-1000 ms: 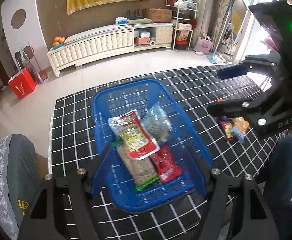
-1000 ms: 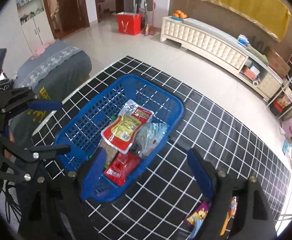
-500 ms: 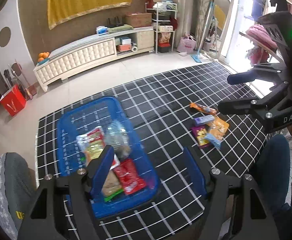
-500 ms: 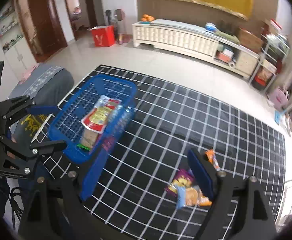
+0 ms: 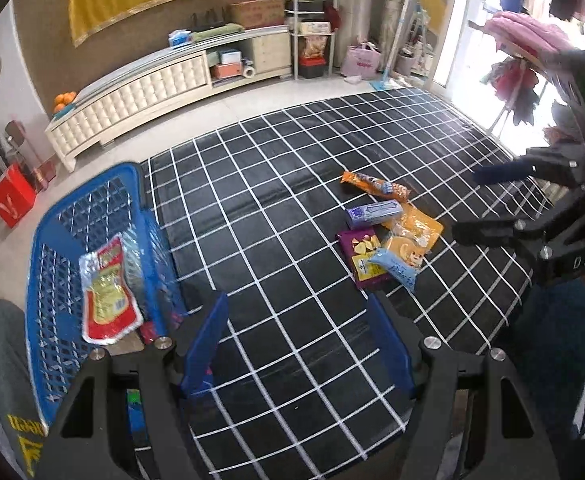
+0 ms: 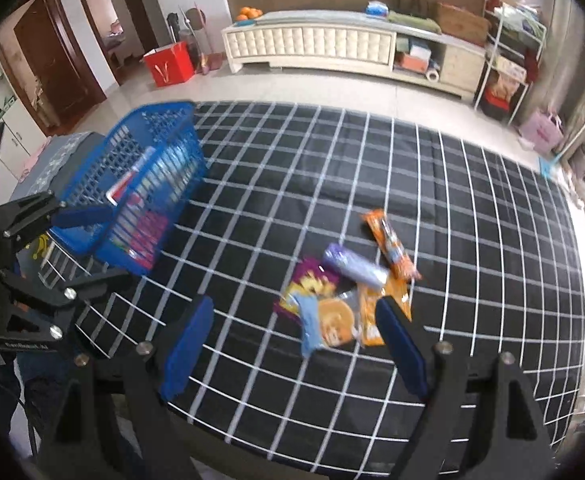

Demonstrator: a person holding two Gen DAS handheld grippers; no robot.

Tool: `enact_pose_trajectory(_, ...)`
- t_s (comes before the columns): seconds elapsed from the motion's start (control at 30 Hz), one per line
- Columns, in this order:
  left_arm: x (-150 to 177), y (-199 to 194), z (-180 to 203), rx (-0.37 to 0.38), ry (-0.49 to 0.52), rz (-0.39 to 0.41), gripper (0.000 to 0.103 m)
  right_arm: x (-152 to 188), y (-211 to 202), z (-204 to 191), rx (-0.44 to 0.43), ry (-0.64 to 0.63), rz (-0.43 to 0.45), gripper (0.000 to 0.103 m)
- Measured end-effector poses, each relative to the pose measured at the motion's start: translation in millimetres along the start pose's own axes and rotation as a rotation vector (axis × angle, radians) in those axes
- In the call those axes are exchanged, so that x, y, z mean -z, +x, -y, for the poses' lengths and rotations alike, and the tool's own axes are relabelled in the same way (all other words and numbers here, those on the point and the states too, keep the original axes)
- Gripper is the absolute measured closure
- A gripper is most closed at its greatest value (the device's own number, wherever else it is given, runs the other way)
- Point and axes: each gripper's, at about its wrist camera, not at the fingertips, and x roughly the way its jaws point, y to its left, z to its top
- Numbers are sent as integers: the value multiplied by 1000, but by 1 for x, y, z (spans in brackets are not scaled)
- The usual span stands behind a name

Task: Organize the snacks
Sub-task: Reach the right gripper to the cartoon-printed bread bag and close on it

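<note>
A blue plastic basket [image 5: 48, 248] stands on the left of a black mat with white grid lines [image 5: 276, 208]; a red and yellow snack packet [image 5: 106, 292] lies in it among other packets. To its right a small pile of snacks lies on the mat: an orange bar [image 5: 374, 186], a purple box [image 5: 374, 213], a purple bag [image 5: 356, 256], an orange bag [image 5: 412, 236] and a light blue packet [image 5: 392, 268]. My left gripper [image 5: 296, 332] hangs open and empty over bare mat between basket and pile. My right gripper [image 6: 294, 320] is open and empty just in front of the snack pile [image 6: 344, 292].
A cream low cabinet [image 5: 144, 96] runs along the far wall, with a red bag [image 5: 10, 198] at its left and a wire shelf rack [image 5: 312, 36] at its right. A grey cushion [image 5: 0, 360] sits beside the basket. A person's leg in dark trousers [image 5: 552, 320] is at the right.
Both grippers have swung right, away from above the basket and toward the snack pile. The basket has slid to the left of both views. Both jaws kept the same opening.
</note>
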Motion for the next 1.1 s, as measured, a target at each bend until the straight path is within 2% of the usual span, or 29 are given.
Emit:
enact_pose_trajectory(0.17,17,34,5,7,-99,-55,33,24,28,21,12,-7,-31,17)
enact_pose_trajectory(0.3,27,49,10,-7,-137,-47,33,34,44,33,-9,18,-23,17)
enact_pose_trajectory(0.4,32,60,8,-15,-185,-49,33,37,59,34,-34,-22,-22,17)
enact_pose_trajectory(0.47,36,68,6,-4,-224,-57,33,38,71,32,-46,-57,-44,17)
enact_pose_trajectory(0.53,41,77,3,40,-263,-80,33,41,83,27,-45,-99,-64,17)
enact_pose_trajectory(0.77,44,91,2,10,-249,-110,33,40,120,30,-43,-99,-114,17)
enact_pose_trajectory(0.97,41,91,-1,-11,-241,-112,33,38,127,29,-39,-125,-83,17)
enact_pose_trajectory(1.03,41,92,0,-9,-243,-114,33,39,126,28,-27,-130,-63,28)
enact_pose_trajectory(1.1,41,91,3,-10,-238,-117,33,41,126,28,-37,-133,-54,33)
